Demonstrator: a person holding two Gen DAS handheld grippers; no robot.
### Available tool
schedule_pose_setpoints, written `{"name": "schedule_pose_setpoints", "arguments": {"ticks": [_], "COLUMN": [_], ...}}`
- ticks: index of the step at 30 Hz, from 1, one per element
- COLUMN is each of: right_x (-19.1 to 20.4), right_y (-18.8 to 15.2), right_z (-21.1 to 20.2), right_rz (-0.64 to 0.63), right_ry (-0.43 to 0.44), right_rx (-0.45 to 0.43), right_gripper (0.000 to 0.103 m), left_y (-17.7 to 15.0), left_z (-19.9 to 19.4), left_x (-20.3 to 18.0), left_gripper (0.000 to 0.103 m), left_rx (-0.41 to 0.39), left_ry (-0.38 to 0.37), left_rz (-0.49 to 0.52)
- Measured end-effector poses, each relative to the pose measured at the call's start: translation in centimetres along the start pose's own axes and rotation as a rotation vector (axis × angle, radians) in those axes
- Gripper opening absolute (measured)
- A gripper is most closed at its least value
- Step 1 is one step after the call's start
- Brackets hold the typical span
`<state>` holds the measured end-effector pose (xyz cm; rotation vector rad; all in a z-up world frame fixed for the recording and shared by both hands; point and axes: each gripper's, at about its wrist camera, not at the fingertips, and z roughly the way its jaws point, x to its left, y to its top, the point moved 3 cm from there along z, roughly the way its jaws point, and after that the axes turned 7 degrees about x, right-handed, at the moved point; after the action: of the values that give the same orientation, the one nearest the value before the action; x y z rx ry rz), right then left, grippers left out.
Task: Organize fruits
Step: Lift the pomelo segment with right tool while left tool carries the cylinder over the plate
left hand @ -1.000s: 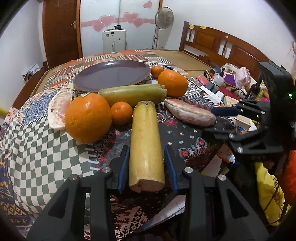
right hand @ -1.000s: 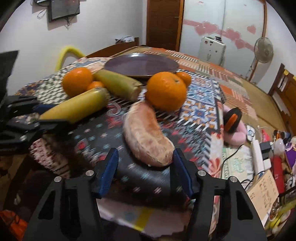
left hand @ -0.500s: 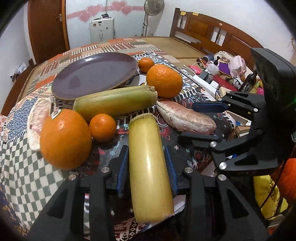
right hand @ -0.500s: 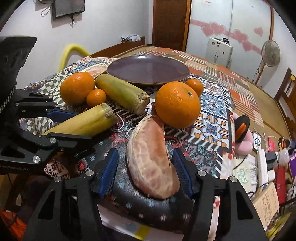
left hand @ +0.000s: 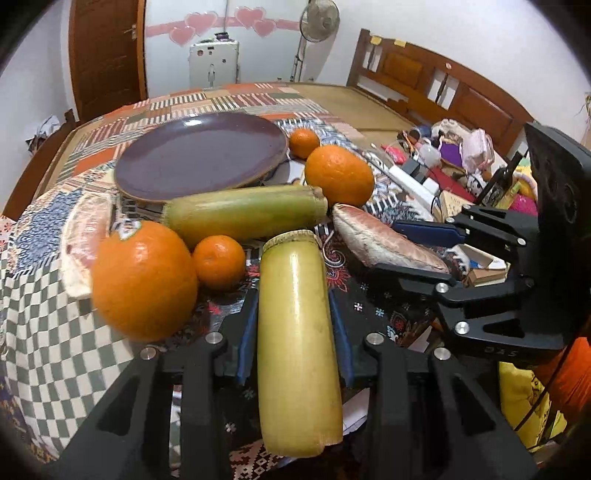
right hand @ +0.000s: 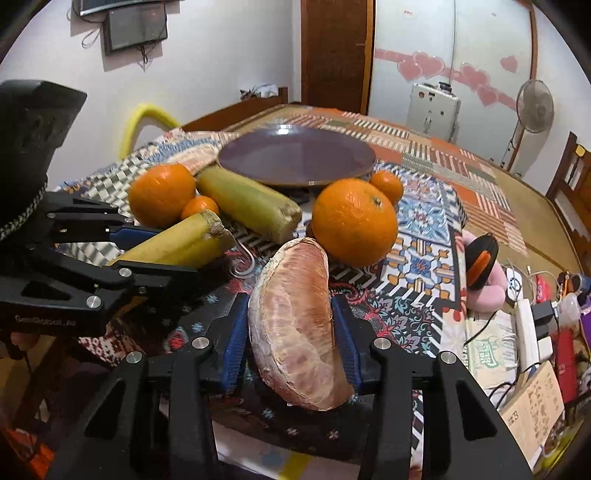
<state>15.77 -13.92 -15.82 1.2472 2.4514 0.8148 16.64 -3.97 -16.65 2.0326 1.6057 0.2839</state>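
My left gripper (left hand: 293,332) is shut on a yellow sugarcane piece (left hand: 295,343) and holds it lifted off the table. My right gripper (right hand: 290,338) is shut on a peeled pomelo segment (right hand: 295,325), also raised. An empty purple plate (left hand: 201,157) sits further back. Before it lie a green sugarcane piece (left hand: 243,212), a big orange (left hand: 142,280), a small tangerine (left hand: 219,261), another big orange (left hand: 339,174), a second tangerine (left hand: 303,142) and a second pomelo segment (left hand: 83,240). The right gripper also shows in the left wrist view (left hand: 424,251).
A patchwork cloth (left hand: 40,332) covers the table. Right of the table lies clutter: power strip (right hand: 526,332), boxes, bottles, a pink toy (right hand: 480,273). A wooden bed frame (left hand: 436,85), a fan (left hand: 319,22) and a door (left hand: 105,51) stand behind.
Both grippers have closed on their fruit and lifted it off the cloth. Both have moved forward toward the plate.
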Motion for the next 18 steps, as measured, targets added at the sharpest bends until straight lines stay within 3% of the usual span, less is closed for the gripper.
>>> {"name": "schedule_pose_setpoints", "arguments": {"ticks": [18], "right_x": [0.0], "right_y": [5.9], "right_z": [-5.5], "right_rz": [0.066], "right_ry": [-0.066], "right_rx": [-0.242], "right_gripper": [0.041], "left_y": [4.4], "left_z": [-9.4], "left_x": [3.0], "left_gripper": [0.036], "left_rx": [-0.268], "left_ry": [0.096], "left_rz": [-0.061]}}
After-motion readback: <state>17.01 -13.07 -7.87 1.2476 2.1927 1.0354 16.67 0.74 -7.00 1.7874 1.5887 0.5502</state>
